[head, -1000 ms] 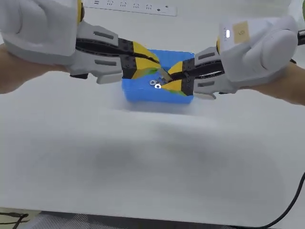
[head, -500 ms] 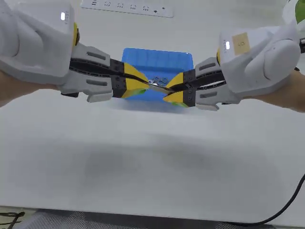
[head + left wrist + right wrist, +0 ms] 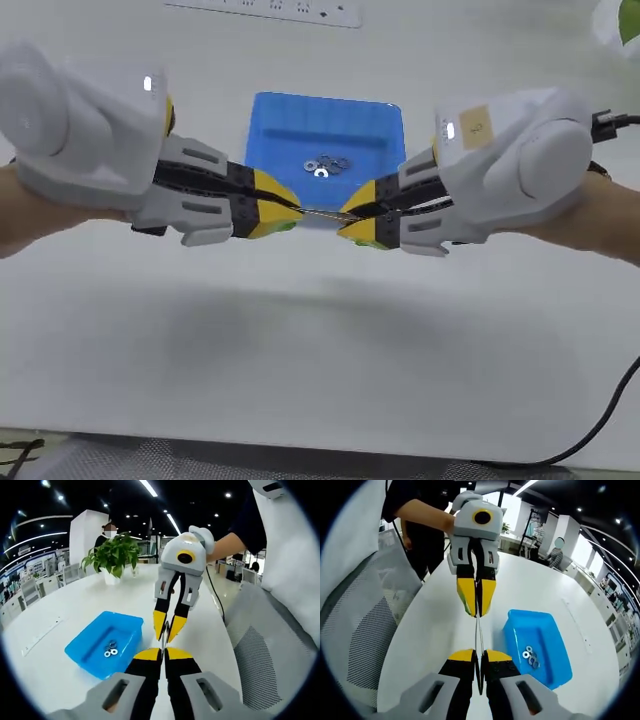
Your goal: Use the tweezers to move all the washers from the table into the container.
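Observation:
A thin pair of metal tweezers [image 3: 320, 213] spans between my two grippers just in front of the blue container [image 3: 268, 120]. My left gripper [image 3: 285, 212] is shut on one end and my right gripper [image 3: 352, 216] on the other. Several washers [image 3: 325, 165] lie in the container's middle. In the left gripper view the tweezers [image 3: 164, 636] run from my own shut jaws to the right gripper [image 3: 168, 626], with the container [image 3: 82, 647] and washers [image 3: 110, 650] at left. In the right gripper view the tweezers [image 3: 479, 630] reach the left gripper [image 3: 476, 611]; the container [image 3: 556, 647] holds the washers [image 3: 530, 657].
A white power strip [image 3: 270, 8] lies at the table's far edge. A black cable [image 3: 612, 408] curls over the front right corner. A potted plant [image 3: 113, 556] stands further along the table, and a mesh chair [image 3: 262, 652] sits beside it. People stand in the background.
Both grippers, with the tweezers between them, have drawn back from over the container to the table in front of it. The washers stay in the container.

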Tool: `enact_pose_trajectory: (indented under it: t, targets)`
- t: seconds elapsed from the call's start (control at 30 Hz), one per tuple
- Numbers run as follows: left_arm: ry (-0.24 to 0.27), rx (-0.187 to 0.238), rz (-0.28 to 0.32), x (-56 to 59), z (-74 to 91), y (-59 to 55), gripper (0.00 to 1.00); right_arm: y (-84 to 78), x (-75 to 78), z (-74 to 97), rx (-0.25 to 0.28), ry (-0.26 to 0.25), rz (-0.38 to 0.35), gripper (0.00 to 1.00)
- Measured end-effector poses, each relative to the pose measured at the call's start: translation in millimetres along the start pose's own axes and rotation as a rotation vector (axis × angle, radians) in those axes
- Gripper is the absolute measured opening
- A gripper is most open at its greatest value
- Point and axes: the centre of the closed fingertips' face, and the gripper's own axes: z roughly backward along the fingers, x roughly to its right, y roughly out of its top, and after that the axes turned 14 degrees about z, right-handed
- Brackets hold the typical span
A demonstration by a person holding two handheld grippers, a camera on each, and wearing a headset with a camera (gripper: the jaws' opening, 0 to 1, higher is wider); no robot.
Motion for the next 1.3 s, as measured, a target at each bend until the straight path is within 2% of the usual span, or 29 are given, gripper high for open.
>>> enact_pose_trajectory:
  t: [0.17,0.27,0.4,0.53,0.8,1.3]
  targets:
    - [0.007,-0.053,0.004,-8.7,-6.8,-20.8,0.07,-9.3,-5.5,-11.0,-0.033,0.026,0.003,0.08]
    - [0.023,-0.095,-0.007,-18.4,-13.8,-34.7,0.06,-17.5,-5.9,-18.0,-0.050,0.031,-0.001,0.08]
    - [0.029,-0.126,0.020,-28.3,-22.8,-49.7,0.07,-30.6,-8.1,-27.6,-0.087,0.047,0.001,0.08]
    - [0.024,-0.154,0.036,-31.0,-27.6,-62.6,0.07,-36.9,-13.2,-33.2,-0.101,0.069,-0.010,0.08]
    - [0.019,-0.200,0.047,-35.3,-29.8,-75.5,0.07,-44.1,-17.4,-41.7,-0.094,0.075,-0.030,0.08]
    - [0.017,-0.198,0.068,-39.2,-30.0,-74.6,0.07,-44.6,-12.0,-44.0,-0.104,0.048,-0.045,0.11]
